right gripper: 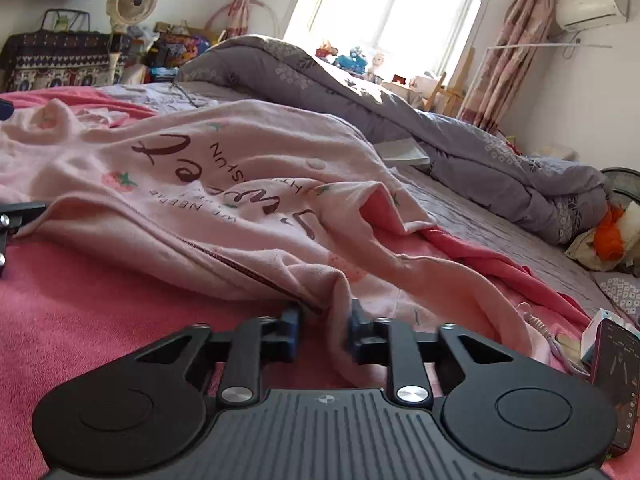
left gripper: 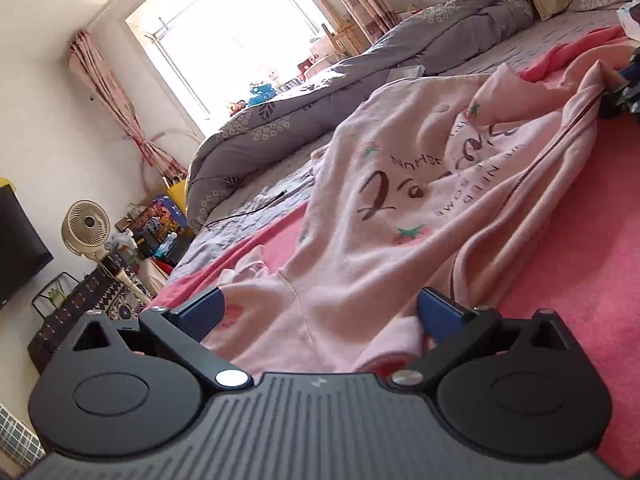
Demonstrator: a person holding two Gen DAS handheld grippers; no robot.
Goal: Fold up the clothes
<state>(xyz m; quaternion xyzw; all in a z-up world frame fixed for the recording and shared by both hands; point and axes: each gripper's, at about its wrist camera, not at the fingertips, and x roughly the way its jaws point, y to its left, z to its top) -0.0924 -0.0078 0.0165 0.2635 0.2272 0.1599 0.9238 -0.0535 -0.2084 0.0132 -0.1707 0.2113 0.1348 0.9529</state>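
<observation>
A pale pink top (left gripper: pixel 400 208) with brown lettering and strawberry prints lies crumpled on a pink blanket (left gripper: pixel 568 248). My left gripper (left gripper: pixel 320 312) is open, its blue fingers (left gripper: pixel 200 312) wide apart over one end of the top. The same top (right gripper: pixel 224 184) shows in the right wrist view. My right gripper (right gripper: pixel 324 328) is shut on a bunched edge of the top, low over the blanket (right gripper: pixel 80 312). Part of the left gripper (right gripper: pixel 16 216) shows at the left edge of the right wrist view.
A grey quilt (right gripper: pixel 400 112) is heaped along the far side of the bed. A phone (right gripper: pixel 616 384) and a small box lie at my right. A fan (left gripper: pixel 86 228), a cluttered shelf and a bright window (left gripper: pixel 240 32) stand beyond the bed.
</observation>
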